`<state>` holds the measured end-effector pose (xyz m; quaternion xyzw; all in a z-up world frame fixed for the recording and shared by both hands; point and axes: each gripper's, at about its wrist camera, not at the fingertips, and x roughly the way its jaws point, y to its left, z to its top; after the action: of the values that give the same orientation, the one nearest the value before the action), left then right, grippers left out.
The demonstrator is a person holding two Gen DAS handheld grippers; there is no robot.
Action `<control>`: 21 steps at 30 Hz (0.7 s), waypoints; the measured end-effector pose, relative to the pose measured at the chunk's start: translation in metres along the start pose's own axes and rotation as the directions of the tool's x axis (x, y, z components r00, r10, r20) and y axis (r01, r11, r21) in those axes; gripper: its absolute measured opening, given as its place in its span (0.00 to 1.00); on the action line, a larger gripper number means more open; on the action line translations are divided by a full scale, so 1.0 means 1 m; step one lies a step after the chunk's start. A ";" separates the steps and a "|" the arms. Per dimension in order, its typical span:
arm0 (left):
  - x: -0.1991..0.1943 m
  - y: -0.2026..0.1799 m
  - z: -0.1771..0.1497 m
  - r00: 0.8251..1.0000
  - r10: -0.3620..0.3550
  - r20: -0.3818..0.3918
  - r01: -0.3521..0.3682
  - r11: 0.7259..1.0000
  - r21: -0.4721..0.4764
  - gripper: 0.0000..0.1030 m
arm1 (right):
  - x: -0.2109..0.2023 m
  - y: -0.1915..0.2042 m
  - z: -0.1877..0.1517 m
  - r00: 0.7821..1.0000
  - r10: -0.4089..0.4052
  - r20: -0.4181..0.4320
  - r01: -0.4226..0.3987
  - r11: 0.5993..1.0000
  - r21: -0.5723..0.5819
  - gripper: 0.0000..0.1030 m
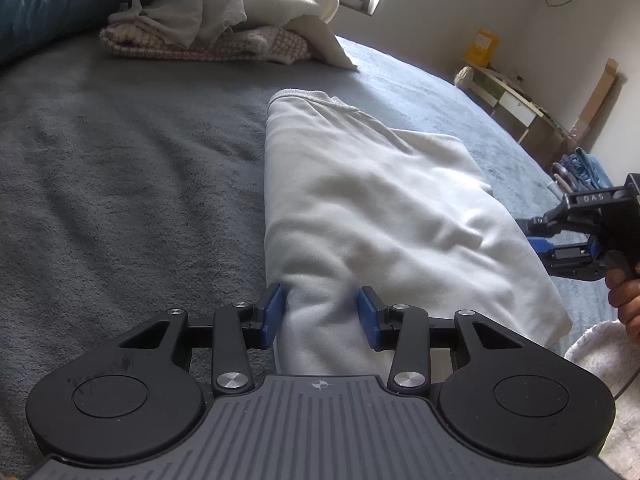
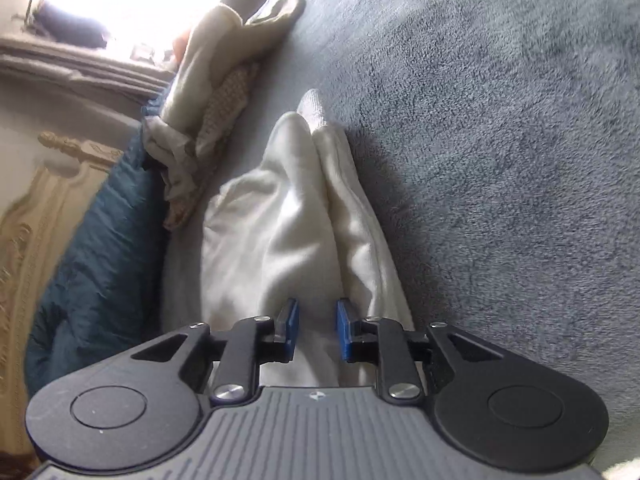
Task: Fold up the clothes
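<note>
Clothes-wise, it's one white garment [image 1: 372, 208] folded into a long strip on the grey bed [image 1: 120, 184]. Left hand-held gripper [image 1: 320, 314] sits at the strip's near end, blue pads partly apart with a ridge of the cloth running up between them; can't really tell if they're pinching it or just straddling it. Right hand-held gripper [image 2: 316, 330] is at the strip's side edge, jaws a small gap apart, white fabric in the gap but not squeezed, pads look clear of it. Further out, toward the bed's far edge, there's a heap of unfolded clothes [image 1: 224, 28], and a blue duvet [image 2: 100, 240] bunched by the headboard.
</note>
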<state>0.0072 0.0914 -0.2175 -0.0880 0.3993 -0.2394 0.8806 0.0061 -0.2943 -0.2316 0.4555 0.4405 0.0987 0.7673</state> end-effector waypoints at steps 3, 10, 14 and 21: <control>0.000 0.000 0.000 1.000 0.003 0.000 -0.003 1.000 0.001 0.39 | 0.007 -0.004 0.003 1.000 0.005 -0.009 -0.005 1.000 0.006 0.22; -0.001 -0.004 -0.003 1.000 0.024 0.018 -0.024 1.000 0.014 0.34 | -0.004 0.022 -0.009 0.992 -0.031 0.120 0.052 0.982 -0.179 0.02; -0.003 -0.002 -0.003 1.000 0.013 0.017 -0.013 1.000 0.012 0.29 | -0.016 0.032 -0.009 0.971 -0.133 0.200 0.185 0.946 -0.267 0.01; 0.000 -0.002 -0.001 1.000 0.015 0.006 -0.015 0.999 0.034 0.29 | 0.015 0.058 -0.038 0.896 -0.349 0.273 0.443 0.685 -0.579 0.01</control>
<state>0.0051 0.0898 -0.2174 -0.0707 0.3932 -0.2393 0.8850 0.0002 -0.2305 -0.2024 0.0730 0.4149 0.0389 0.9061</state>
